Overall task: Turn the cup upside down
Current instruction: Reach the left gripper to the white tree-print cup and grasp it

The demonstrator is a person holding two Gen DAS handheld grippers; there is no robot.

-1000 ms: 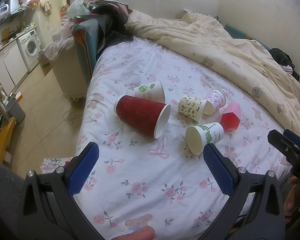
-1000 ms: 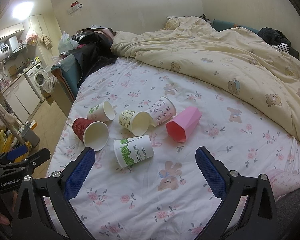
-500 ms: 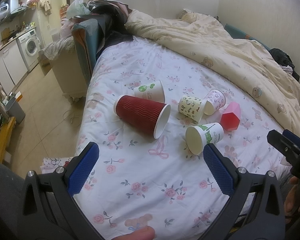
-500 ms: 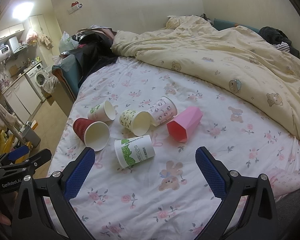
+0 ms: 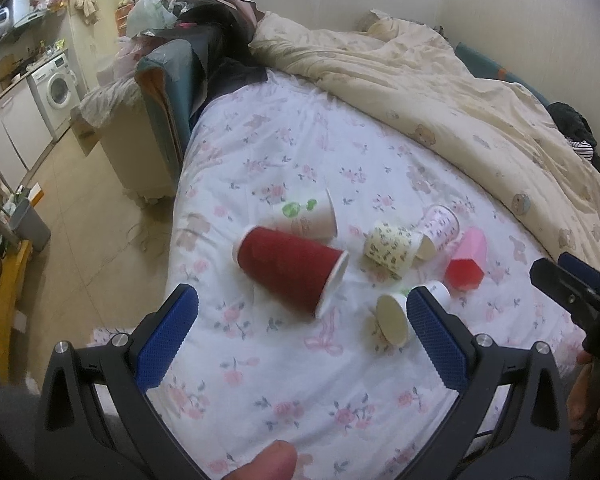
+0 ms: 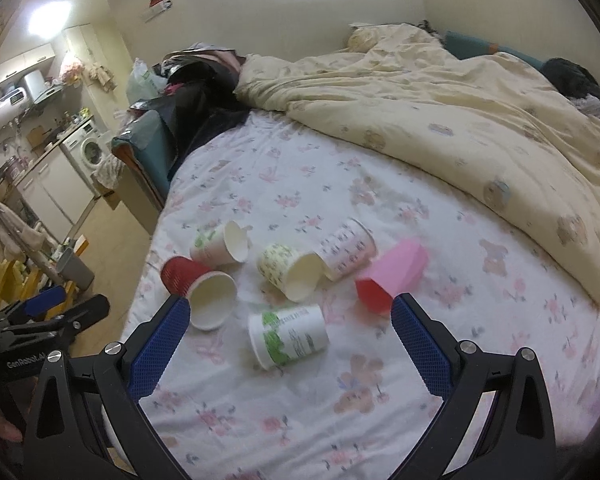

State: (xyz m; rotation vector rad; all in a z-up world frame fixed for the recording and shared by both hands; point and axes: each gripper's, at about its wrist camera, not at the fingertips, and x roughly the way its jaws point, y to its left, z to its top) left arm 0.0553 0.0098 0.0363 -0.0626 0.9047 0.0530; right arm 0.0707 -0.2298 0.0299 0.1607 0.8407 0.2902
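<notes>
Several cups lie on their sides on the floral bedsheet (image 5: 300, 380). A red ribbed cup (image 5: 290, 270) (image 6: 198, 290) lies nearest the bed's left edge. A white cup with green print (image 6: 288, 336) (image 5: 394, 318) lies nearest me. A yellow patterned cup (image 6: 290, 274), a pink-print cup (image 6: 348, 248), a white green-leaf cup (image 6: 220, 242) and a pink faceted cup (image 6: 392, 276) lie behind. My left gripper (image 5: 300, 336) is open and empty, just short of the red cup. My right gripper (image 6: 290, 344) is open and empty, its fingers either side of the green-print cup.
A cream duvet (image 6: 440, 108) covers the far and right side of the bed. A dark pile of clothes and a teal cushion (image 5: 172, 92) sit at the bed's far left corner. The bed edge drops to a tiled floor (image 5: 80, 240) on the left.
Both grippers have moved forward and down toward the cups, so the cups appear closer. The cups have not moved.
</notes>
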